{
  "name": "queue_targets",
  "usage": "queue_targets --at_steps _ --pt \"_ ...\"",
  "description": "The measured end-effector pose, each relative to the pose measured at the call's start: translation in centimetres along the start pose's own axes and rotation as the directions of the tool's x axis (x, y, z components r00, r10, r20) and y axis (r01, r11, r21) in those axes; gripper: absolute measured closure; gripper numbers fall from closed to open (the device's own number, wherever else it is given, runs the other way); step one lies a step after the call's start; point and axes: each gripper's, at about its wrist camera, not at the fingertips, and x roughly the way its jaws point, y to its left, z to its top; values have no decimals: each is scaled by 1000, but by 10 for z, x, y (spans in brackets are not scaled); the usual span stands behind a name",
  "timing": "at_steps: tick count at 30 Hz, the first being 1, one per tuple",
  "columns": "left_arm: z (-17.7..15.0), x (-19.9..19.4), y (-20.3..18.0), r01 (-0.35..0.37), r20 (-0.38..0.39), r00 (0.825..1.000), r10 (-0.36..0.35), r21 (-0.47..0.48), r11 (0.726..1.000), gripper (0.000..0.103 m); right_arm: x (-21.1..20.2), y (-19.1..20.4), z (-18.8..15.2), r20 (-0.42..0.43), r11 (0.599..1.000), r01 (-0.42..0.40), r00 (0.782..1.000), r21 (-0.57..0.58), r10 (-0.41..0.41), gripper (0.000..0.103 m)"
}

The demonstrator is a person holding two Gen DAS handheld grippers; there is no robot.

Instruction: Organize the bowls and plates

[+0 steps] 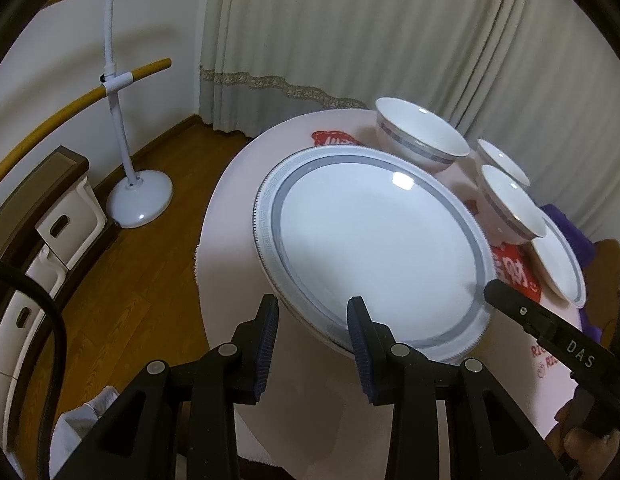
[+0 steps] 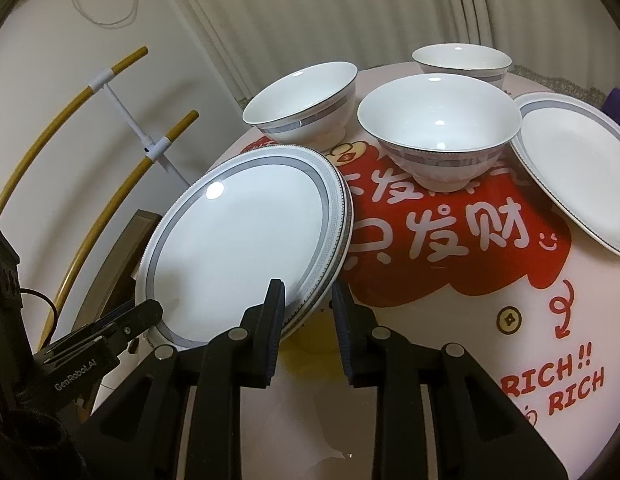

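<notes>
**Two grippers at the rim of a plate stack on the round table**

A stack of white plates with grey patterned rims (image 1: 374,248) sits on the left part of a round table (image 2: 490,360); in the right wrist view at least two plates (image 2: 246,252) are stacked, the top one's edge overlapping the one below. The stack looks tilted, its near edge raised off the table.

The left gripper (image 1: 313,340) straddles the near rim of the stack: one finger is outside the rim on the left, the other lies over the plate's surface. There is a visible gap between the left pad and the rim, so its jaws stand open around the edge, not pressing it. The right gripper (image 2: 308,316) is at the stack's other near edge. Its left finger rests over the rim and its right finger is beside and below the edge; whether the pads pinch the rim I cannot tell.

Behind the stack stand three white bowls with grey bands: one at the back left (image 2: 306,102), one in the middle (image 2: 440,128), one further back (image 2: 462,64). All three are upright and empty. A single plate (image 2: 570,168) lies at the right, just beside the middle bowl, also empty. The table cover bears a red printed design (image 2: 450,240).
</notes>
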Motion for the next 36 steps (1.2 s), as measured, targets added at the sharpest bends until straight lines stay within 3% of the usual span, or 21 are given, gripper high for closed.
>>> queue_targets --at_steps 3,7,10,16,18,20,24,29,36 --pt "-4 -12 -5 -5 12 1000 5 10 1000 69 -8 3 1 14 1000 7 1000 -16 -6 77" --pt "-11 -35 -15 -16 48 999 15 21 1000 46 -23 5 -1 29 999 17 999 -33 -16 77" --pt "-17 -53 -29 -23 86 996 19 42 999 43 -38 2 -3 49 999 16 999 -30 -14 74" --pt "-28 -76 -69 32 113 993 -43 95 995 33 -81 -8 -7 115 999 11 993 -37 -6 55" --pt "-31 -81 -86 68 111 991 -81 114 991 29 -98 -16 -9 137 999 16 991 -36 -11 40" --pt "-33 -83 -103 93 106 988 -108 134 987 27 -114 -29 -10 162 999 25 987 -33 -19 36" --pt "-31 -78 -147 135 93 984 -153 175 975 16 -146 -66 -11 209 997 79 975 -7 -76 32" --pt "-26 -59 -196 154 66 983 -170 199 968 15 -166 -118 -9 230 991 130 964 43 -136 30" --pt "-11 -4 -249 141 22 989 -145 115 983 15 -173 -189 9 234 981 161 955 110 -183 30"
